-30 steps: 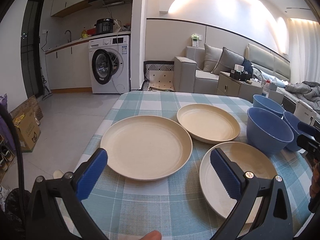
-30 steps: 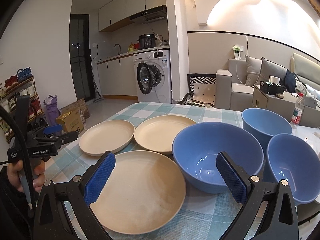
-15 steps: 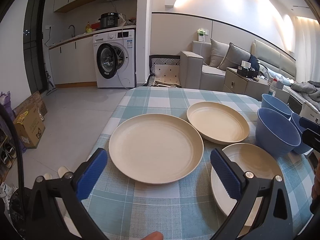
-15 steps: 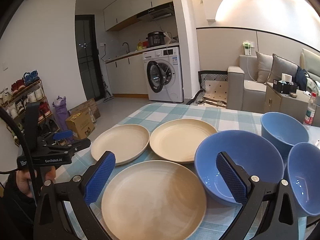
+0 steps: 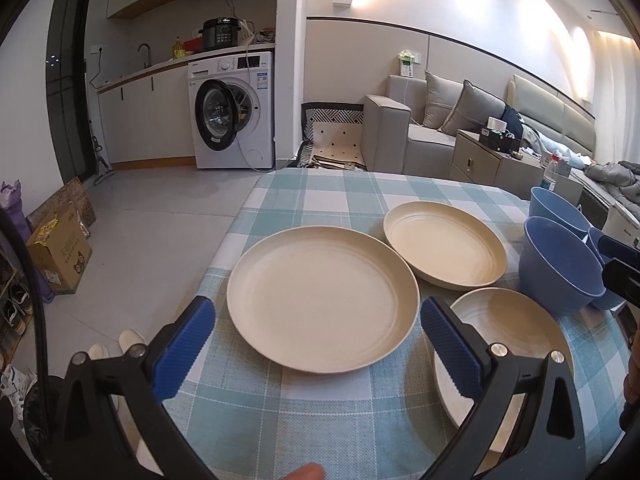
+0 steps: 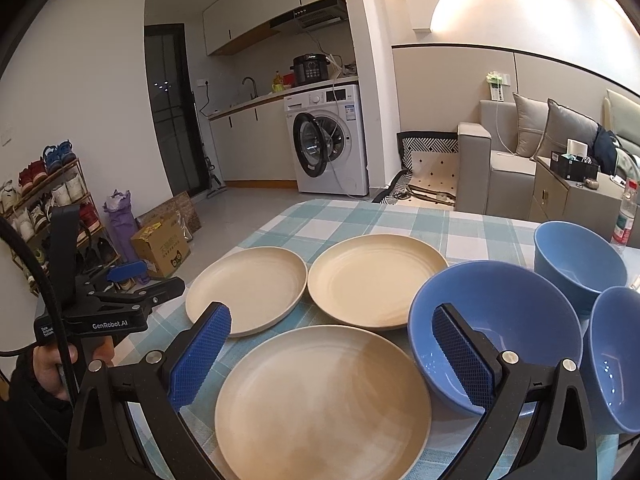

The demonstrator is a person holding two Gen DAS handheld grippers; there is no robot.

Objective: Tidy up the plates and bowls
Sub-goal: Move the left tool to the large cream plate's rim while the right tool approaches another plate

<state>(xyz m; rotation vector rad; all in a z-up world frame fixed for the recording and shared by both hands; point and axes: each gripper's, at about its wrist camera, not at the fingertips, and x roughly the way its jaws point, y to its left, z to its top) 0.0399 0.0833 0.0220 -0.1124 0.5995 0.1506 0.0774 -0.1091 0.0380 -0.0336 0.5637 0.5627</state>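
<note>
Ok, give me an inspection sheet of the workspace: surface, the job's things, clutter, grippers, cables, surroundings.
Surface: checked tablecloth.
Job's things: three cream plates, left plate, far plate, near plate; three blue bowls, near bowl, far bowl, right bowl. None stacked.
Clutter: nothing seen.
Grippers: left gripper open, empty; right gripper open, empty.
Cables: black cable beside left gripper.
Surroundings: washing machine, sofa, shoe rack.

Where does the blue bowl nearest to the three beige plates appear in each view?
Left wrist view: the nearest blue bowl is at the right edge, behind the near-right plate.
Right wrist view: same bowl is right of centre, behind the right finger.
Shared landmark: the washing machine behind the table.
</note>
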